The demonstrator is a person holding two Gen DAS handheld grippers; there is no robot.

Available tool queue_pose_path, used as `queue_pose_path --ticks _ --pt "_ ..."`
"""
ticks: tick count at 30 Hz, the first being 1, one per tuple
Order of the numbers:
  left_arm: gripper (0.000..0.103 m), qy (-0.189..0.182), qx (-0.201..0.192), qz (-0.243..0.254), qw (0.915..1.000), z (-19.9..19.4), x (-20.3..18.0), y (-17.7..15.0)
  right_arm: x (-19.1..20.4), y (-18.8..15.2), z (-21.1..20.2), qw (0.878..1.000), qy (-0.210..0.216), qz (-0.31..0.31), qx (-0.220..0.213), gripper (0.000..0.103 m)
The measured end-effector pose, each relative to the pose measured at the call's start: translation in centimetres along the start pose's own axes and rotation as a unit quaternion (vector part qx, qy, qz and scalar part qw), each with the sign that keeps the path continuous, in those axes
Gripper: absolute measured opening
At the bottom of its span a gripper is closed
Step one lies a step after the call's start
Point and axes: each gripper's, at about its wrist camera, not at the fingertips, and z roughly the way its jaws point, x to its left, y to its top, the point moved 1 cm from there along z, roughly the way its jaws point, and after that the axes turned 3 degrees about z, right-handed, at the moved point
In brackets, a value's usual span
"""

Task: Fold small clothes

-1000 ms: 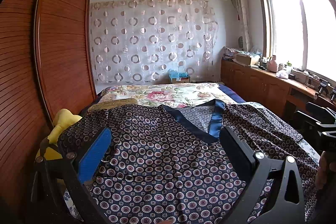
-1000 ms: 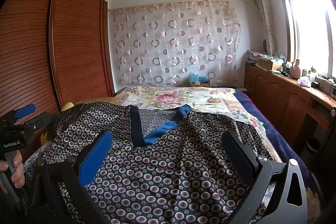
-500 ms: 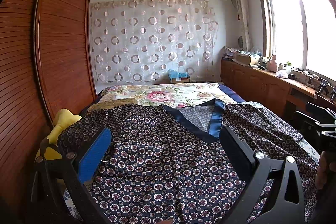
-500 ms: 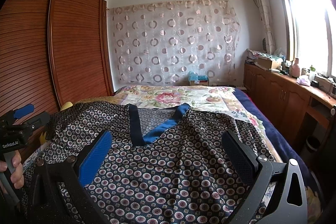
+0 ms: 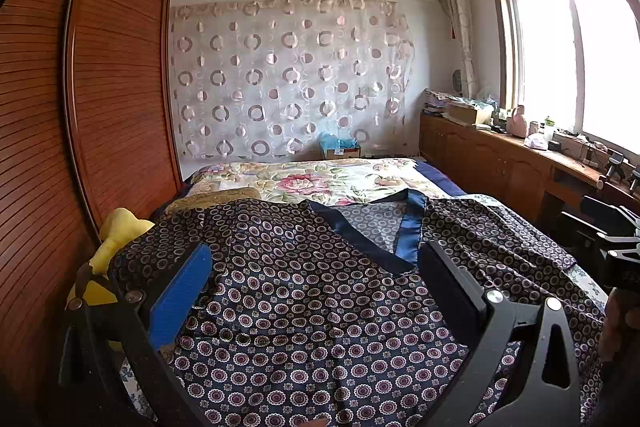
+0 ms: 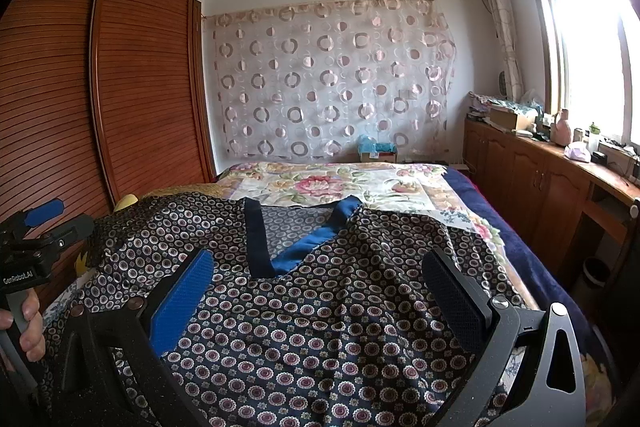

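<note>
Bed [image 6: 532, 267] runs tight along the wardrobe [image 5: 120, 87], with a floor gap by the cabinets [image 6: 532, 195]. Shirt [image 5: 304, 299] lies spread flat over the near end, collar toward the floral quilt [image 6: 340, 183]. Left tool [image 5: 316, 287] and right tool [image 6: 318, 291] both hover spread wide over it, pinching nothing. Basically nothing's moved since a second ago.

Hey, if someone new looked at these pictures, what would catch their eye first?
Probably the dark patterned garment with its blue satin neckline, spread flat across the near end of the bed. Both grippers, left gripper and right gripper, hang open above it. Behind, a circle-print curtain covers the far wall.
</note>
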Motion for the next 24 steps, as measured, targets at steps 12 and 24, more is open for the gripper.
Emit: queue_pose_path --ticks 12,24 --pt "0.103 -0.001 -0.002 0.000 1.0000 -0.10 -0.01 0.14 -0.12 0.11 0.00 1.000 0.000 0.000 -0.001 0.103" --pt "0.103 -0.003 -0.006 -0.002 1.0000 -0.50 -0.08 0.59 -0.22 0.08 0.14 1.000 0.001 -0.001 -0.002 0.103"
